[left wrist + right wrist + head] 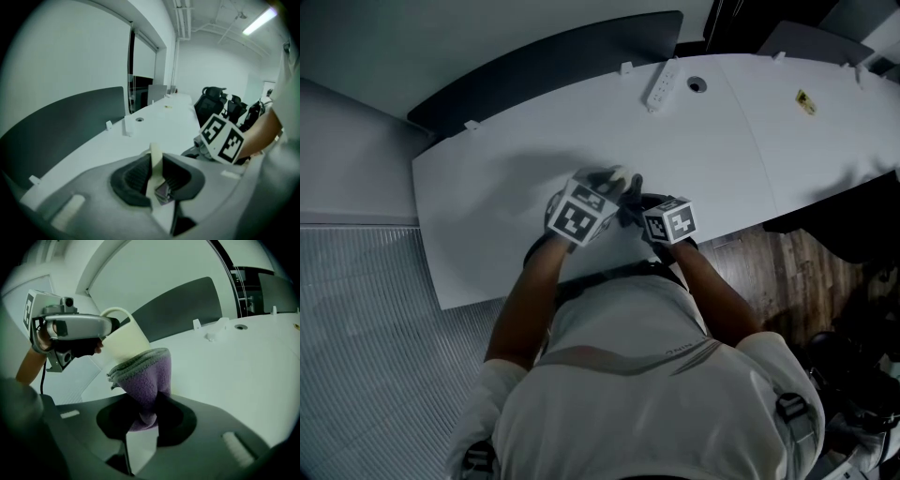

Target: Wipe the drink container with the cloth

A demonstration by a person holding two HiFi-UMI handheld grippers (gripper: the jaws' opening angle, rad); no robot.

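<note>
While cloth [146,376] touches it, cream mug [123,336] gripped

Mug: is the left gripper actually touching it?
Touching. In the left gripper view, the left gripper is clamped on a thin cream part of the mug, pads against both sides.

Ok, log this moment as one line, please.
left gripper: shut on handle of cream mug | right gripper: shut on folded purple cloth | wipe: cloth against tilted mug's side

White desk [581,122], dark partition [553,54], wood floor [787,272].
</note>
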